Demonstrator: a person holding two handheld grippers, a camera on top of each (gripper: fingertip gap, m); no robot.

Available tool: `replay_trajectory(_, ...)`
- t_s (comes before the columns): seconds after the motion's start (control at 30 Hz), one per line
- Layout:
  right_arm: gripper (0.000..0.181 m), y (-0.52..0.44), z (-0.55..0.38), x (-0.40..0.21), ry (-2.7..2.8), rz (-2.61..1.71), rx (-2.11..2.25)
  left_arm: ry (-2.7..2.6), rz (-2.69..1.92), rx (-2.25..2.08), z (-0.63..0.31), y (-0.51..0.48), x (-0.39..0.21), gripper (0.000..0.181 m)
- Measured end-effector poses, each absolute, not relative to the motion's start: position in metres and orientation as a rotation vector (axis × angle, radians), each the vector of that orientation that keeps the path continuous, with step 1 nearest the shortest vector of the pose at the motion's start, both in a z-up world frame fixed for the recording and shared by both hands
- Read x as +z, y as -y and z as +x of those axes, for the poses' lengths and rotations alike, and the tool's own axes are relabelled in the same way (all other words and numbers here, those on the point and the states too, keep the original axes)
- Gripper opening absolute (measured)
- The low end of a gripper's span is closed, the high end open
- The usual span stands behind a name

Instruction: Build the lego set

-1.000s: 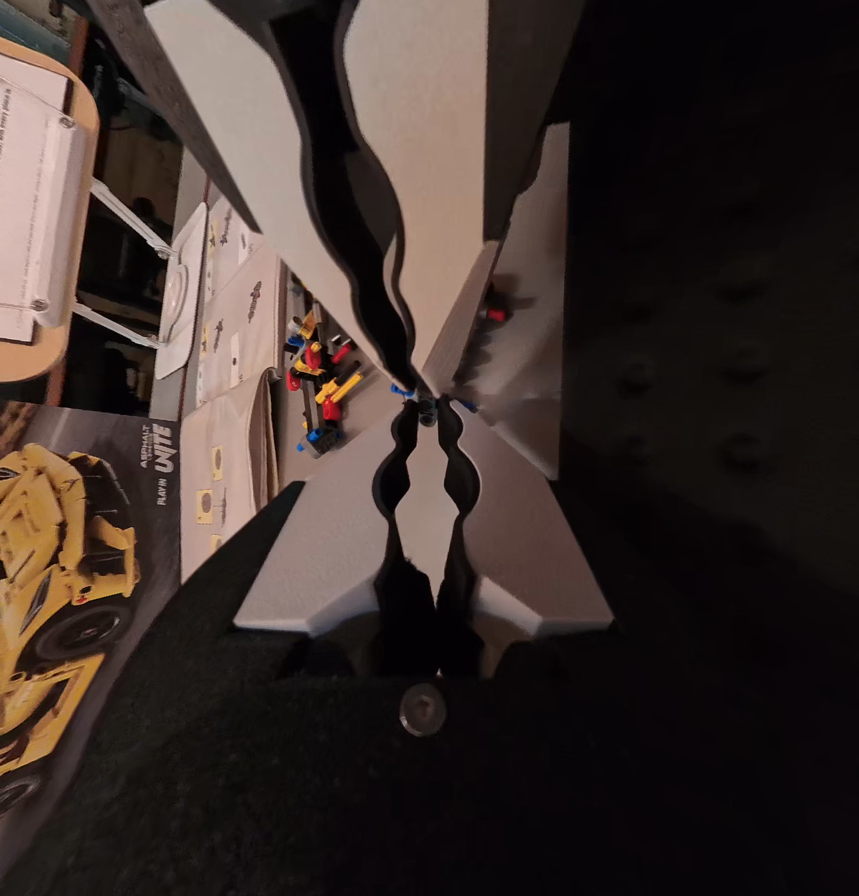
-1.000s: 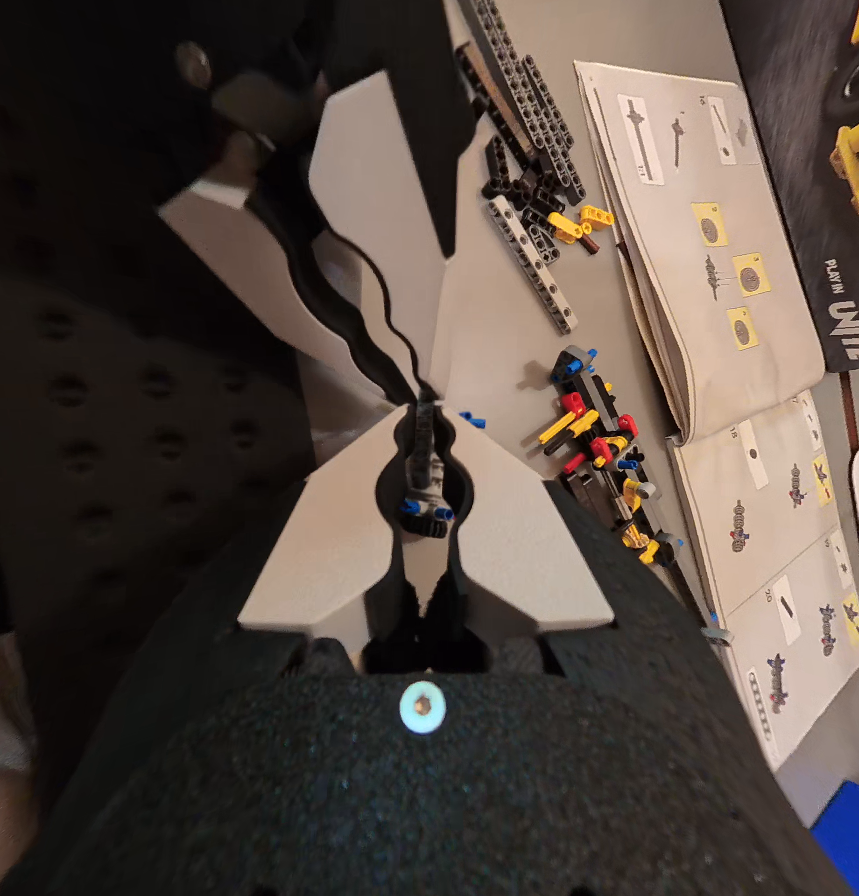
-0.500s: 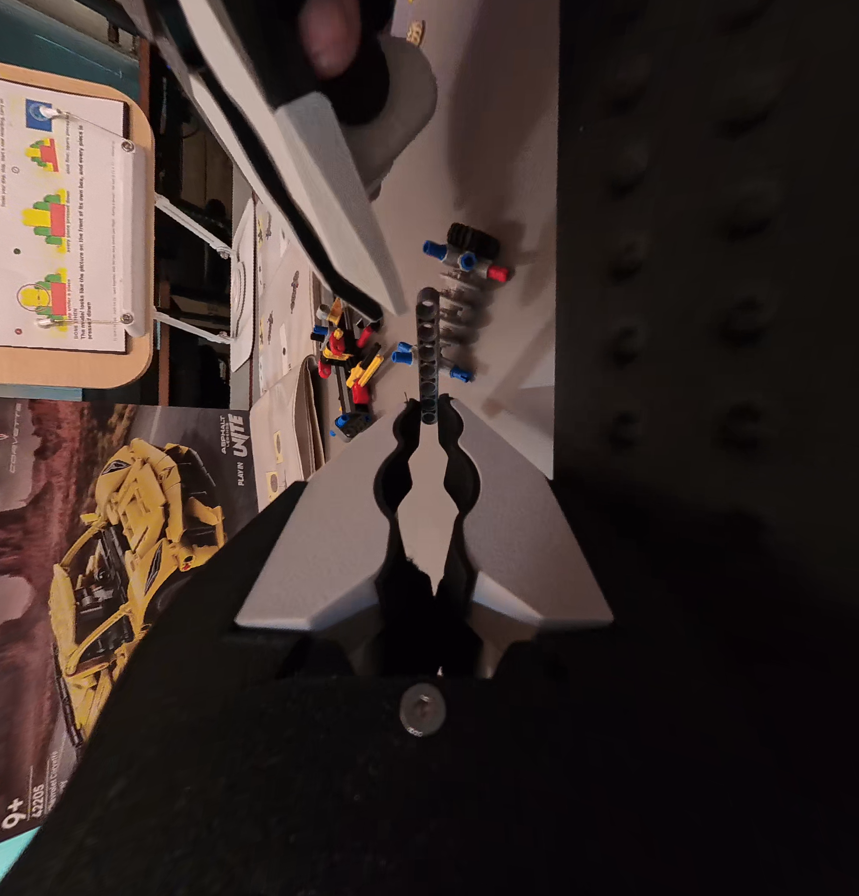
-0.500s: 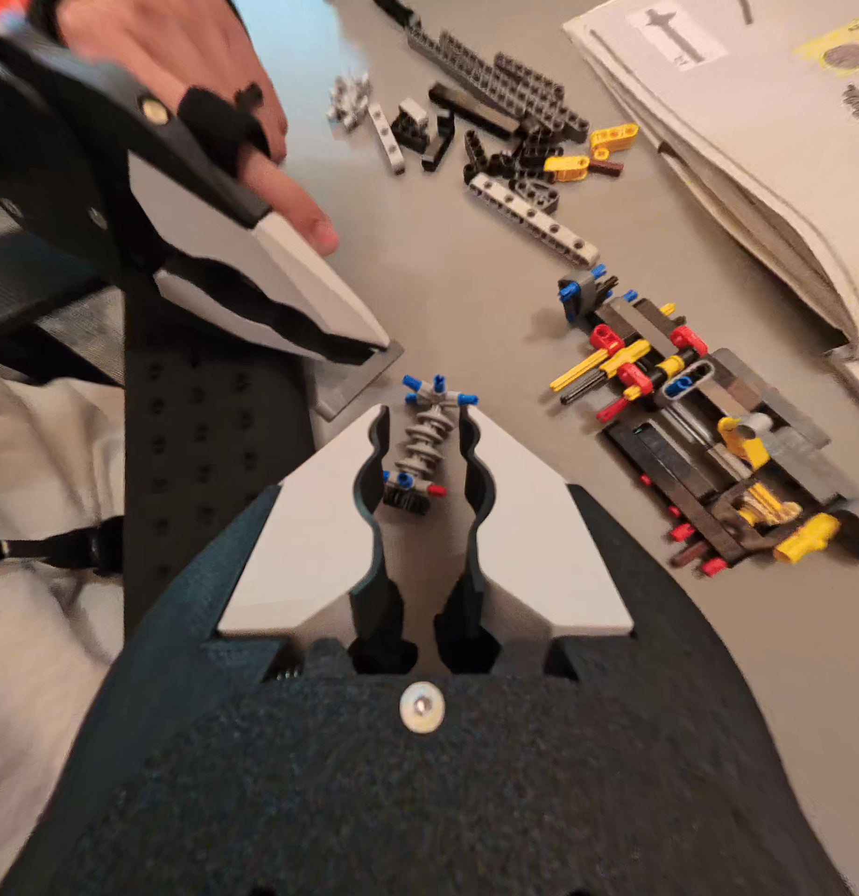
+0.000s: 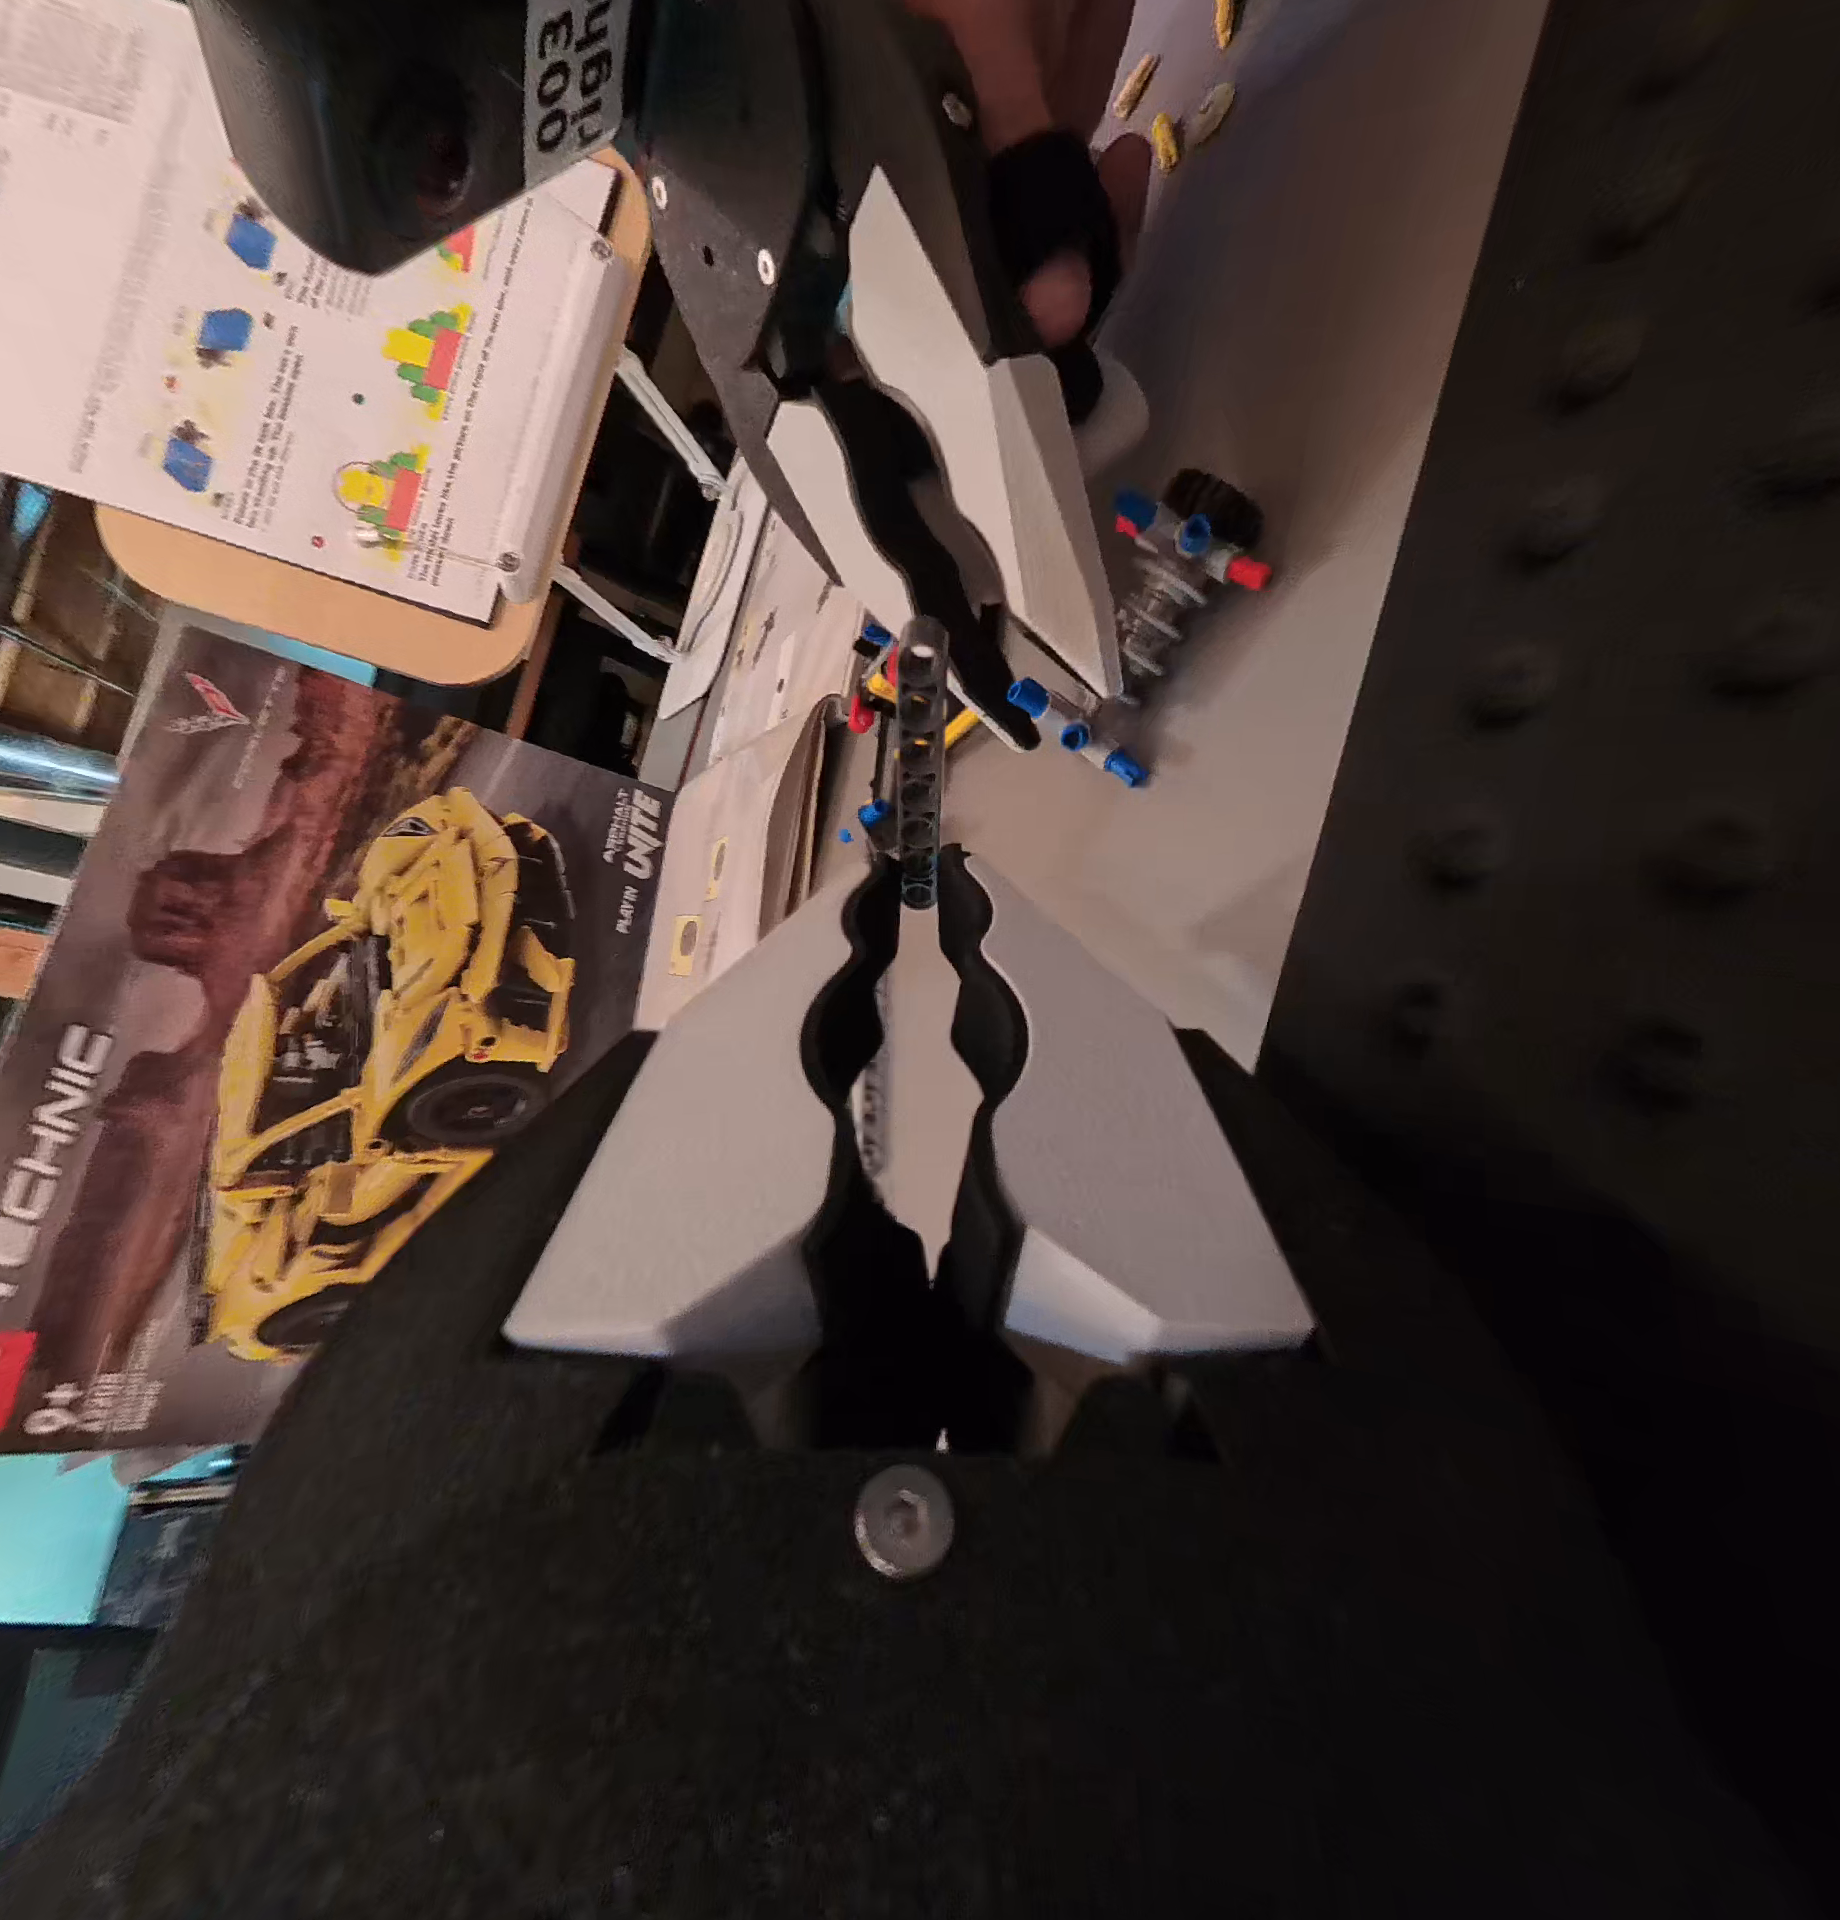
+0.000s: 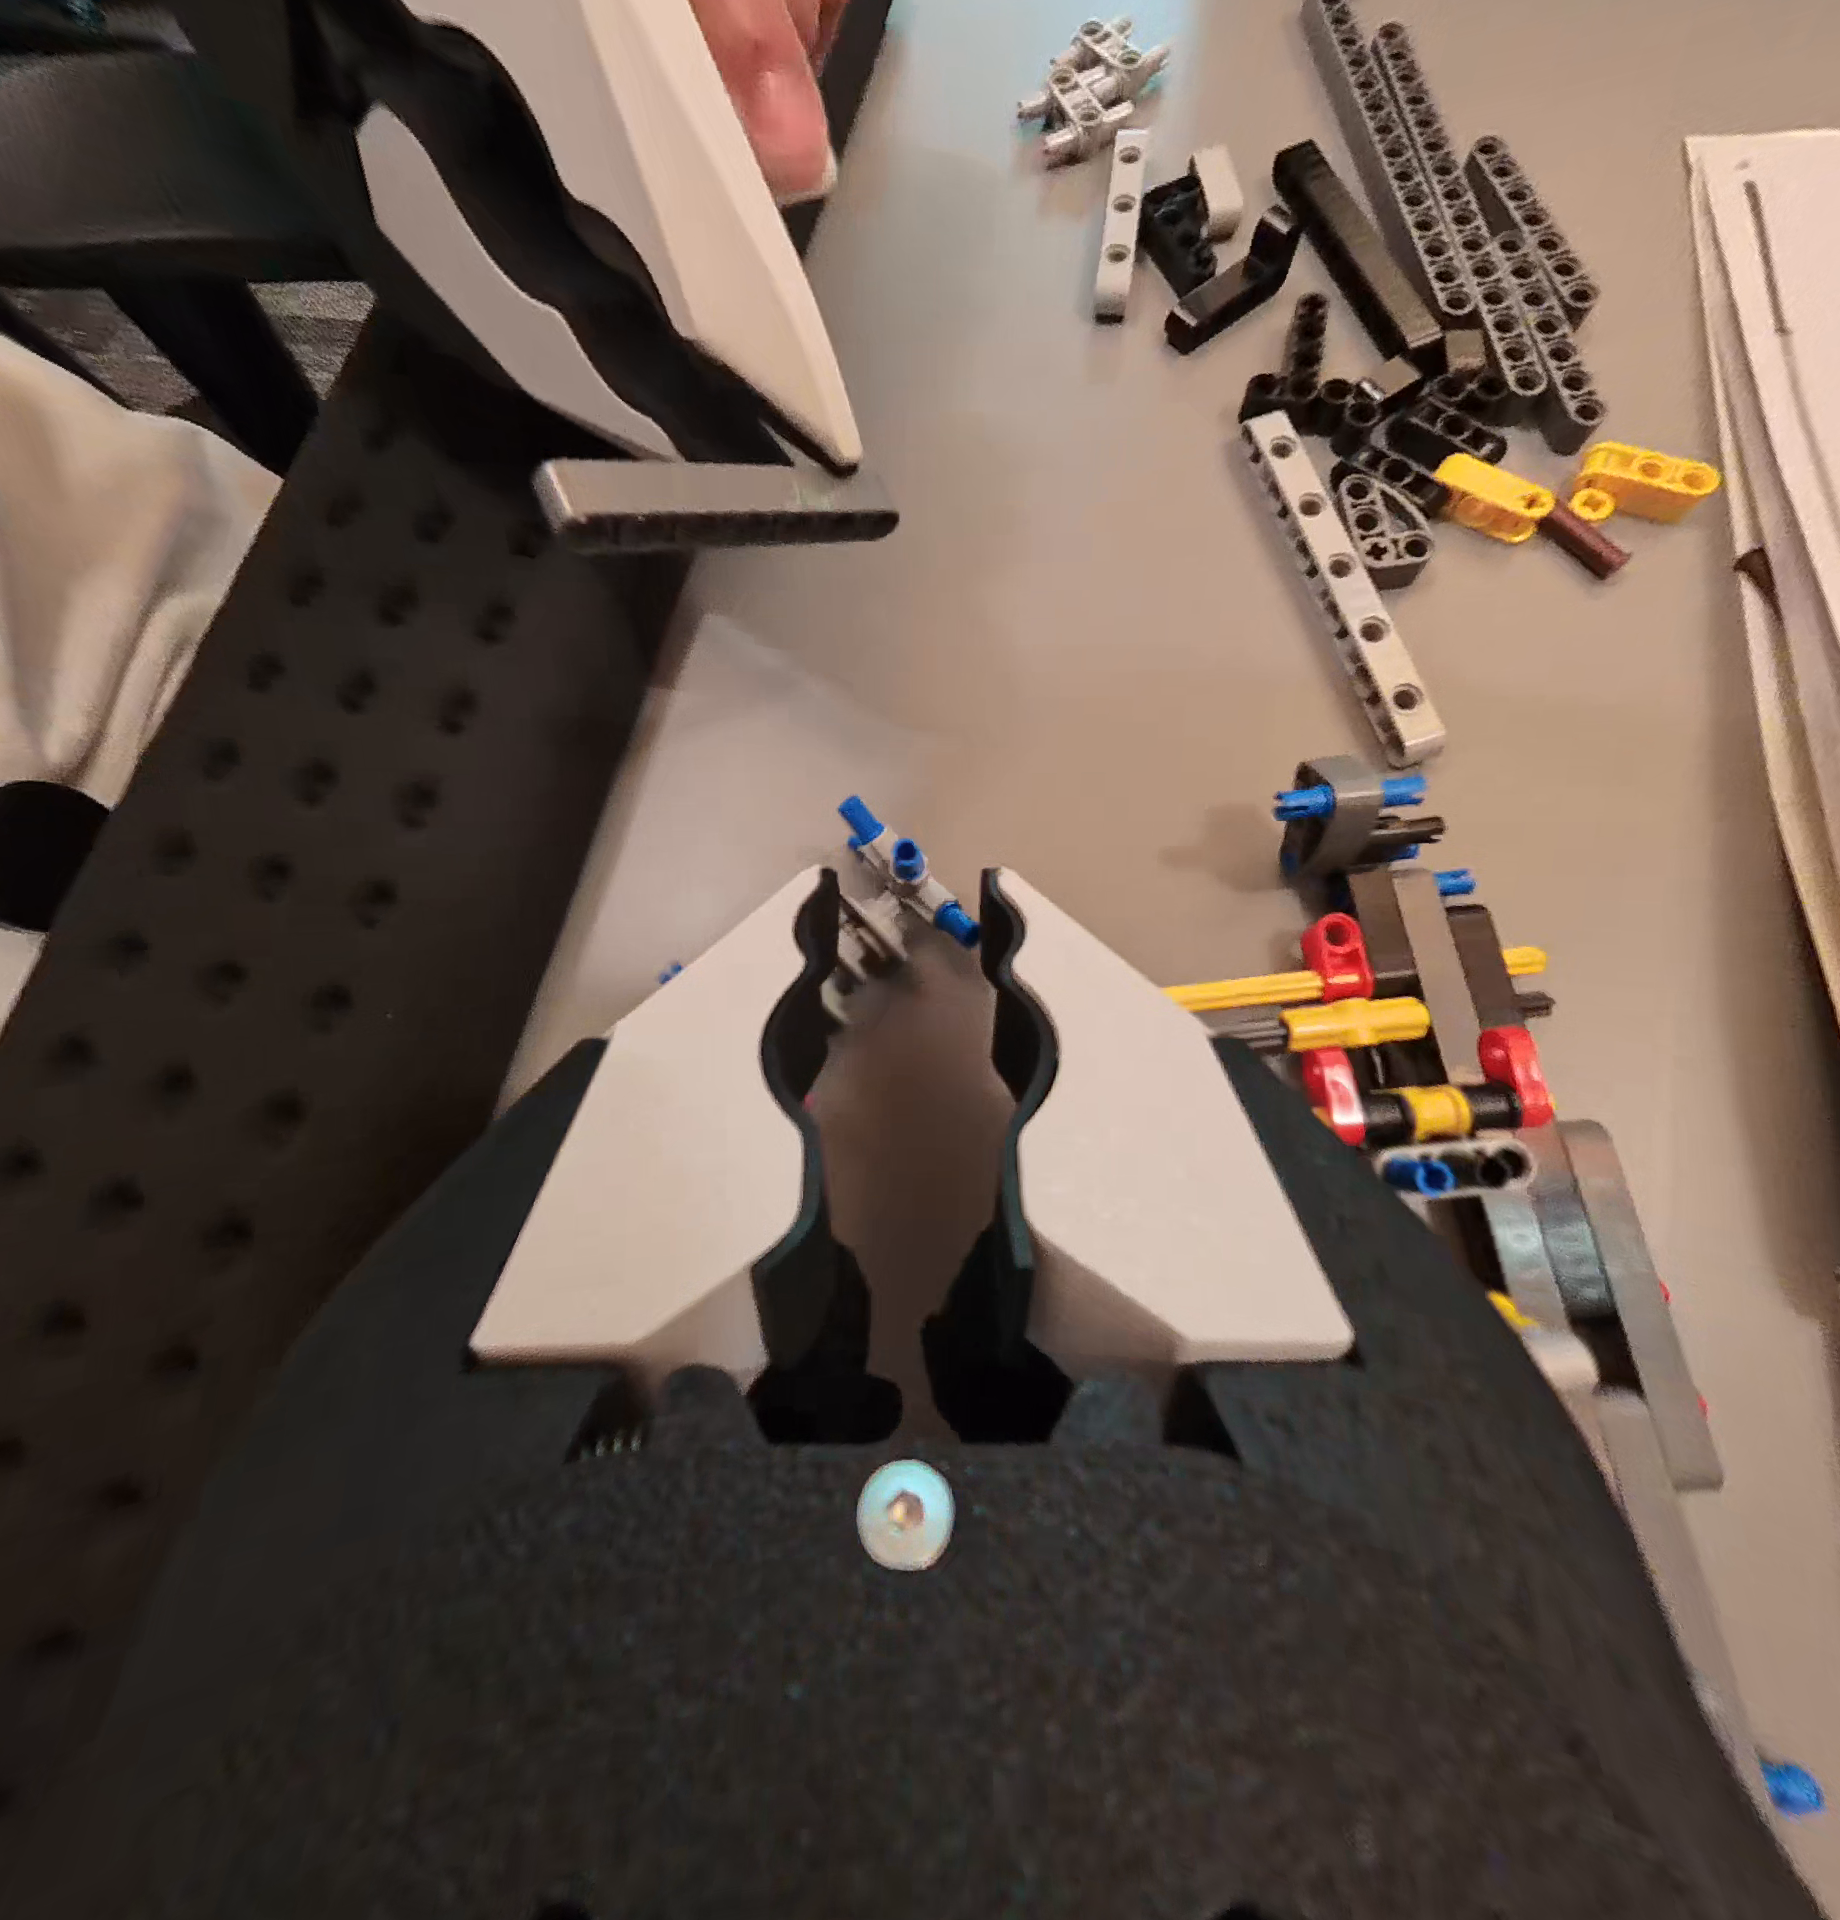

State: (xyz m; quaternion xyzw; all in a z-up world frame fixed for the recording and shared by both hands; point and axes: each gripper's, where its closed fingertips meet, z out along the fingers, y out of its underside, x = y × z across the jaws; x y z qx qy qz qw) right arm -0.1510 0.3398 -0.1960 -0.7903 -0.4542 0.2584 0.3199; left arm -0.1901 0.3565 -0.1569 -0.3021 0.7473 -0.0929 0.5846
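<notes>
Left gripper (image 5: 918,868) pinching dark grey holed beam (image 5: 917,748) by one end, held off the grey table (image 6: 1051,623). Right gripper (image 6: 903,888) spread, empty, tips just beside spring piece with blue pins (image 6: 895,883) lying on table. Partly built chassis (image 6: 1435,1049) right of spring piece; loose beams (image 6: 1456,260) beyond it.

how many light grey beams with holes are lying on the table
2. A short one lies at the top beside the black pieces; a long one lies diagonally just below the dark pile. More may be hidden under that pile.
</notes>
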Motion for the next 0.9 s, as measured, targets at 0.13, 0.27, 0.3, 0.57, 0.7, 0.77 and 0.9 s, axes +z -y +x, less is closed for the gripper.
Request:
replay_trajectory(0.13,0.015,-0.337,-0.154,-0.195,1.171,-2.096,0.787,-1.712,-0.748,-0.287,-0.19,-0.358,-0.153,0.006)
replay_trajectory(0.27,0.006,-0.34,-0.147,-0.191,1.042,-2.113,0.853,-1.701,-0.758,-0.317,-0.19,-0.362,-0.153,0.006)
replay_trajectory(0.3,0.006,-0.34,-0.147,-0.185,0.99,-2.098,0.898,-1.695,-0.742,-0.312,-0.189,-0.362,-0.152,0.006)
replay_trajectory(0.57,0.006,-0.347,-0.143,-0.135,0.864,-1.977,0.83,-1.543,-0.456,-0.116,-0.18,-0.358,-0.125,0.006)
replay_trajectory(0.7,0.006,-0.336,-0.154,-0.135,1.112,-1.97,0.591,-1.497,-0.312,-0.018,-0.182,-0.346,-0.121,0.005)
replay_trajectory(0.77,0.006,-0.334,-0.155,-0.139,1.147,-2.006,0.581,-1.536,-0.257,-0.002,-0.18,-0.339,-0.13,0.005)
replay_trajectory(0.9,0.006,-0.327,-0.155,-0.138,1.19,-2.058,0.594,-1.586,-0.215,-0.004,-0.177,-0.333,-0.14,0.005)
